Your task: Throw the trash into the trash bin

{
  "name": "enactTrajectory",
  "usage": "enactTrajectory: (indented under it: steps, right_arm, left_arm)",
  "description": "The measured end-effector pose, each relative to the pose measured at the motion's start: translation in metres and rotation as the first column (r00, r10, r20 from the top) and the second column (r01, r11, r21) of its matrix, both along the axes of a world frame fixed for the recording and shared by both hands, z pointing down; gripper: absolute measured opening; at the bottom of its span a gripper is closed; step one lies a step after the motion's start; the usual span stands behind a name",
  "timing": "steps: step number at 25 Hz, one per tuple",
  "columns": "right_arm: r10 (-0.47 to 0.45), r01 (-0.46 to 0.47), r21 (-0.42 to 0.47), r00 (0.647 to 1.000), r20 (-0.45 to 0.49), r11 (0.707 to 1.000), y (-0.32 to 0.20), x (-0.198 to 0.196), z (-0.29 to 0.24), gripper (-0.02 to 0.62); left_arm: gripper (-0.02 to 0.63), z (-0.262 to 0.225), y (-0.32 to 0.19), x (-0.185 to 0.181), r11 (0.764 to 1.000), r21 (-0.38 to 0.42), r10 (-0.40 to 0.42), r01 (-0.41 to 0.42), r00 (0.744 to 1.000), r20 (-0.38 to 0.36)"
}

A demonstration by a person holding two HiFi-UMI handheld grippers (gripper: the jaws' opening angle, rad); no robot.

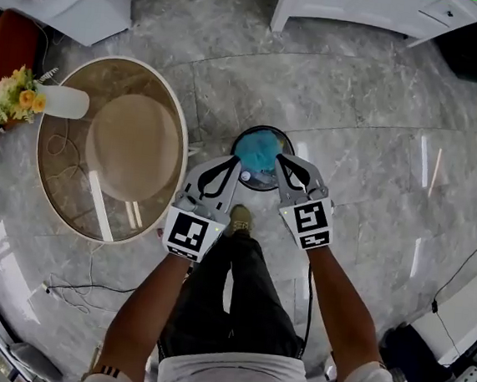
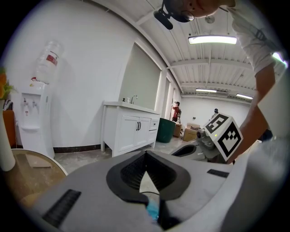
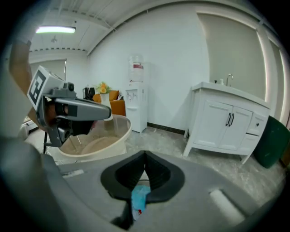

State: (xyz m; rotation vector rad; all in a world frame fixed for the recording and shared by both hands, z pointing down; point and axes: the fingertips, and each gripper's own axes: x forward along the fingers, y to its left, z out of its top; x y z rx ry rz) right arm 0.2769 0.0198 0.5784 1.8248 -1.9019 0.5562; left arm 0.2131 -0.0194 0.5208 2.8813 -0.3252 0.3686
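A small round trash bin [image 1: 261, 186] stands on the marble floor by the person's foot, with a crumpled blue bag [image 1: 259, 146] inside. My left gripper [image 1: 239, 162] and right gripper [image 1: 279, 157] hang side by side above the bin's near rim, tips pointing at the bag. Both have their jaws together. In the left gripper view [image 2: 146, 155] a strip of the blue bag [image 2: 152, 211] shows through the slit under the tips. The right gripper view [image 3: 145, 156] shows the blue bag [image 3: 139, 195] the same way. I see nothing pinched in either.
A round glass-topped table [image 1: 61, 202] with a white vase of flowers [image 1: 29, 99] stands left of the bin. A white sink cabinet [image 1: 365, 9] is at the back. Cables [image 1: 70, 283] lie on the floor. A water dispenser [image 2: 34, 118] stands by the wall.
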Motion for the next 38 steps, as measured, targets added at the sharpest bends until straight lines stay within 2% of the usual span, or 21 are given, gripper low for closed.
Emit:
enactTrajectory:
  steps: [8,17,28,33,38]
  right_arm:
    - [-0.022,0.019,0.182,1.0,0.018,0.983,-0.027,-0.023,-0.116,0.002]
    - [-0.086,0.064,0.379,0.995,0.041,0.923,-0.045,-0.068,-0.248,0.002]
    - [-0.148,0.104,0.487,0.988,0.053,0.867,-0.032,-0.114,-0.342,0.0]
    - [-0.177,0.12,0.53,0.983,0.057,0.839,-0.015,-0.133,-0.379,0.0]
    - [-0.211,0.148,0.572,0.977,0.045,0.807,-0.002,-0.152,-0.407,0.0]
  left_arm:
    - [0.0,-0.095,-0.01,-0.012,0.999,0.026,-0.032,0.034,0.996,-0.081]
    - [0.0,-0.197,-0.015,-0.038,0.996,0.068,-0.051,0.064,0.983,-0.176]
    - [0.0,-0.288,-0.013,-0.081,0.987,0.113,-0.081,0.114,0.962,-0.261]
    - [0.0,-0.326,0.003,-0.1,0.982,0.15,-0.066,0.117,0.949,-0.308]
    - [0.0,-0.35,0.016,-0.116,0.977,0.184,-0.047,0.108,0.95,-0.309]
